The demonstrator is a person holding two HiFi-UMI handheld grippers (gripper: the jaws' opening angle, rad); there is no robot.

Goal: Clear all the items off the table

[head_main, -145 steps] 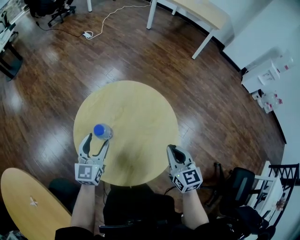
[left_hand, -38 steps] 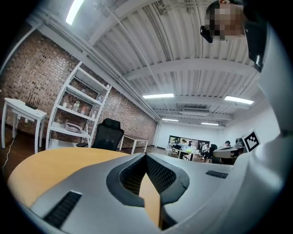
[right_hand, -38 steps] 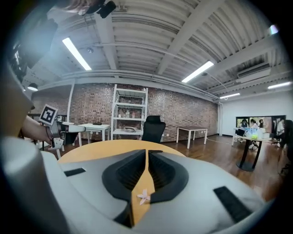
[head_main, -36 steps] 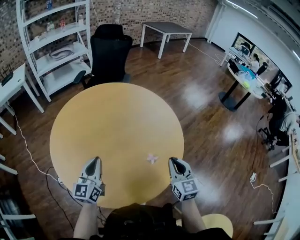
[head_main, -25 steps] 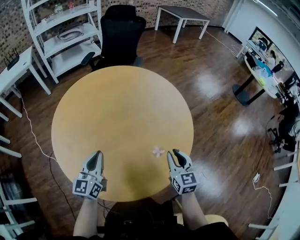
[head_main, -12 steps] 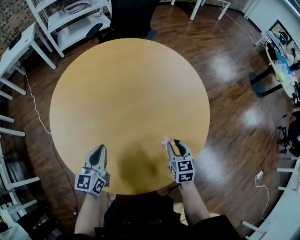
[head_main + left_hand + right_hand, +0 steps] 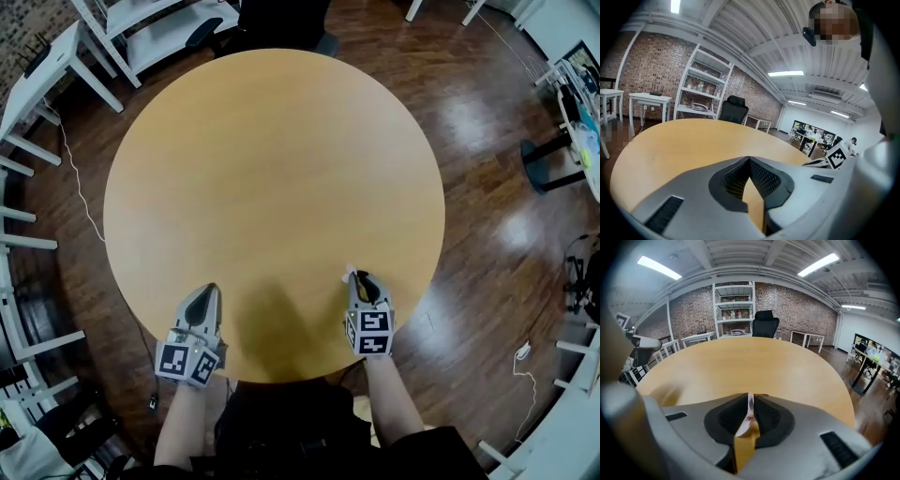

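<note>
A small pale pink scrap [image 7: 350, 272] lies near the front right edge of the round wooden table [image 7: 272, 169]. My right gripper [image 7: 359, 277] is over it and its jaws are closing. In the right gripper view the thin scrap [image 7: 749, 412] stands upright between the dark pads, pinched at the tips of the right gripper [image 7: 751, 401]. My left gripper [image 7: 204, 294] rests at the table's front left edge. In the left gripper view the left gripper [image 7: 749, 160] is shut with nothing in it.
A black office chair [image 7: 281, 17] and white shelving [image 7: 150, 28] stand beyond the table's far edge. White desk legs [image 7: 37, 89] and a cable [image 7: 80, 197] are at the left. A black table base [image 7: 553, 150] stands on the wooden floor at the right.
My right gripper has slid up to the pink scrap and its jaws have come together around it. The left gripper stays shut at the table's front edge.
</note>
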